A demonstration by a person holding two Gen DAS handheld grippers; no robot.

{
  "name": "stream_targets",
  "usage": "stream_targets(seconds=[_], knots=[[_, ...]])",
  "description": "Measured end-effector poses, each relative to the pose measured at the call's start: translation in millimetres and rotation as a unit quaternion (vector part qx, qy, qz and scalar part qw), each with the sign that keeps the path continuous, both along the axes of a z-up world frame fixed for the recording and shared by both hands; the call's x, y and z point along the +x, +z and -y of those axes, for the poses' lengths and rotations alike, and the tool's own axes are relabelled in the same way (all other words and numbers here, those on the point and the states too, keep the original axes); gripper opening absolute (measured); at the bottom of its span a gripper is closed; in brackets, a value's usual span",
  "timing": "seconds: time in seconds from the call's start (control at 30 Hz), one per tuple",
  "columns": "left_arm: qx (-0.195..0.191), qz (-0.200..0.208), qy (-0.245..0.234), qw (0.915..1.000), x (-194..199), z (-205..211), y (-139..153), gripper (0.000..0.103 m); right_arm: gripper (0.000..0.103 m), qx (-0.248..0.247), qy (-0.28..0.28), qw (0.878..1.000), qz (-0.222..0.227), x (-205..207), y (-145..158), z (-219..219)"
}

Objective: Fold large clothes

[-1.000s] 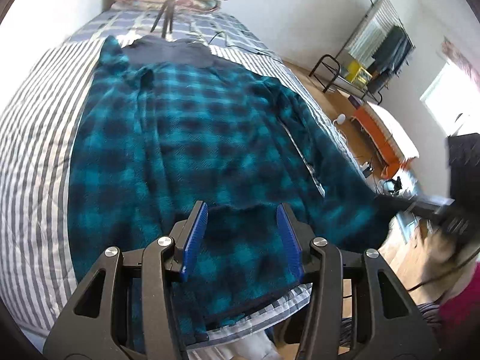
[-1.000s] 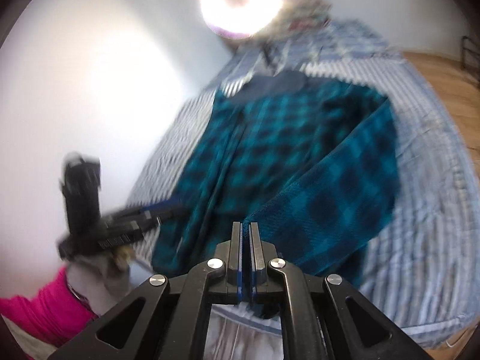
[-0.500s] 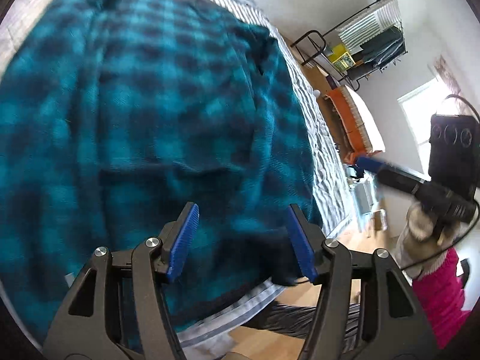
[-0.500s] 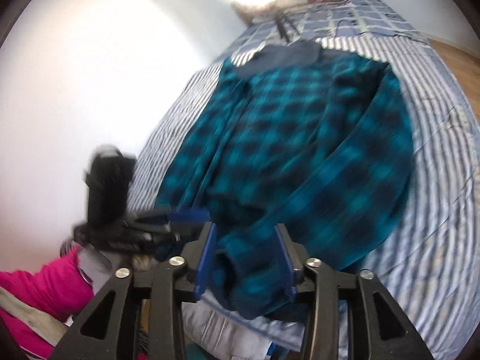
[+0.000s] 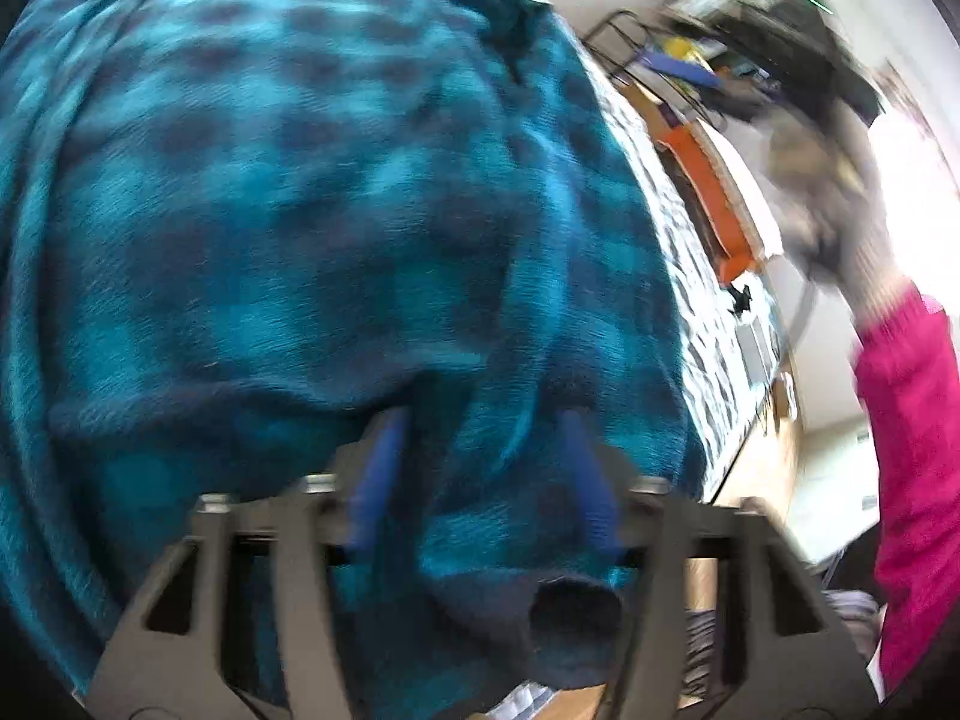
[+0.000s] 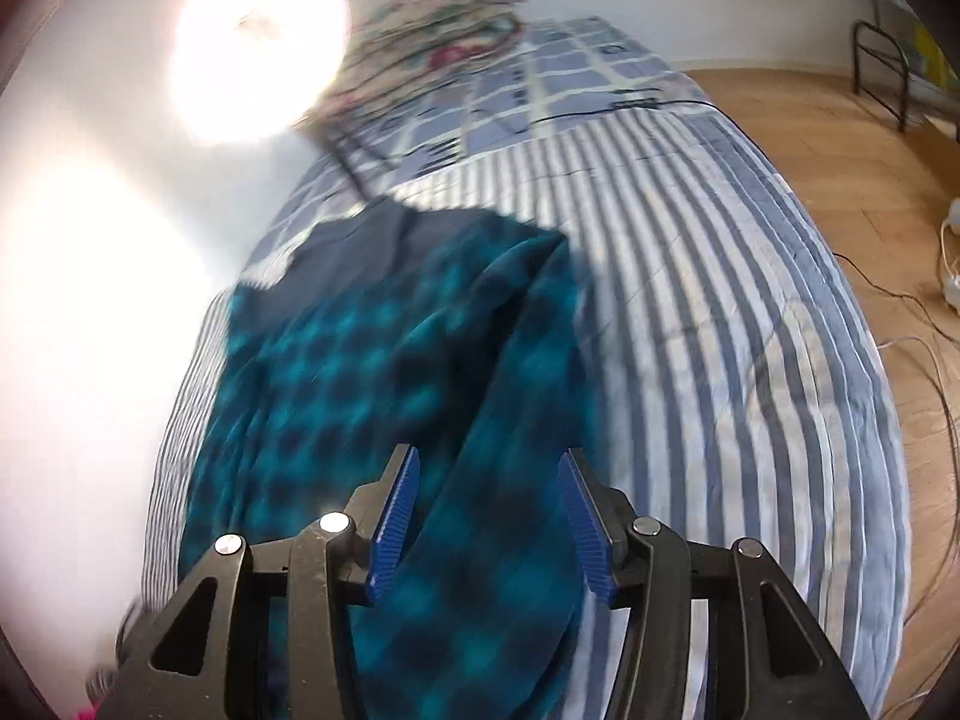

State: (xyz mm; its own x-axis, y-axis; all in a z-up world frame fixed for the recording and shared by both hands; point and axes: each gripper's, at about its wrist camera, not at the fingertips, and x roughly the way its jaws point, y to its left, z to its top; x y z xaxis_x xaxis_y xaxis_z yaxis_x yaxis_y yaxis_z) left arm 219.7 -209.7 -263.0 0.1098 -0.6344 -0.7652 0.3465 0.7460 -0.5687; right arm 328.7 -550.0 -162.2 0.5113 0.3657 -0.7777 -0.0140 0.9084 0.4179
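A large teal and dark blue checked fleece shirt (image 6: 384,360) lies spread on a bed with a blue and white striped cover (image 6: 720,276). Its dark grey collar part (image 6: 360,240) points toward the far end of the bed, where a folded flowery blanket (image 6: 444,6) rests beside a white wall. One long sleeve (image 6: 516,480) lies on the right side of the shirt, coming down toward the near edge of the bed.

The right gripper (image 6: 486,516) has its two blue ribbed pads (image 6: 393,522) wide apart, and it holds nothing. The sleeve cloth shows between and below the pads, but I cannot tell if it touches them.

The left gripper (image 5: 480,468) is very close to the shirt (image 5: 300,180), so the fleece fills most of its view. Its blue pads (image 5: 378,474) also stand apart, with a raised fold of the cloth between them; the picture is blurred, and they do not close on the cloth. A dark sleeve cuff (image 5: 570,606) hangs near the bed edge just below this gripper.

At the right side of the left view the person's arm in a bright pink sleeve (image 5: 906,450) appears, blurred. A wooden floor (image 6: 840,138) lies beside the bed.
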Motion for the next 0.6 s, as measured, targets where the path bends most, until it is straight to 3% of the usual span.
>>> stream_targets(seconds=[0.03,0.27,0.4,0.47,0.53,0.6], knots=[[0.001,-0.003,-0.008,1.0,-0.5,3.4,-1.4,0.004,0.052,0.003,-0.012,1.0,-0.002,14.0,-5.6,5.2],[-0.033,-0.001,-0.025,0.9992,-7.4,14.5,8.2,0.001,0.052,0.063,-0.066,0.996,-0.007,90.2,-39.8,32.0],[-0.044,0.006,-0.029,0.9986,-11.5,16.8,21.5,0.001,0.047,0.066,-0.067,0.995,-0.016,119.6,-56.0,25.9],[-0.049,0.009,-0.034,0.9982,-12.9,19.1,27.1,0.001,0.02,0.07,-0.051,0.996,-0.03,129.4,-64.4,18.1],[-0.051,0.014,-0.038,0.9978,-14.1,19.4,29.6,0.0,0.003,0.056,-0.047,0.997,-0.035,134.6,-66.0,10.9],[-0.06,0.015,-0.041,0.9972,-17.9,22.3,33.5,0.0,0.002,0.026,-0.055,0.998,-0.024,131.8,-56.3,7.0]])
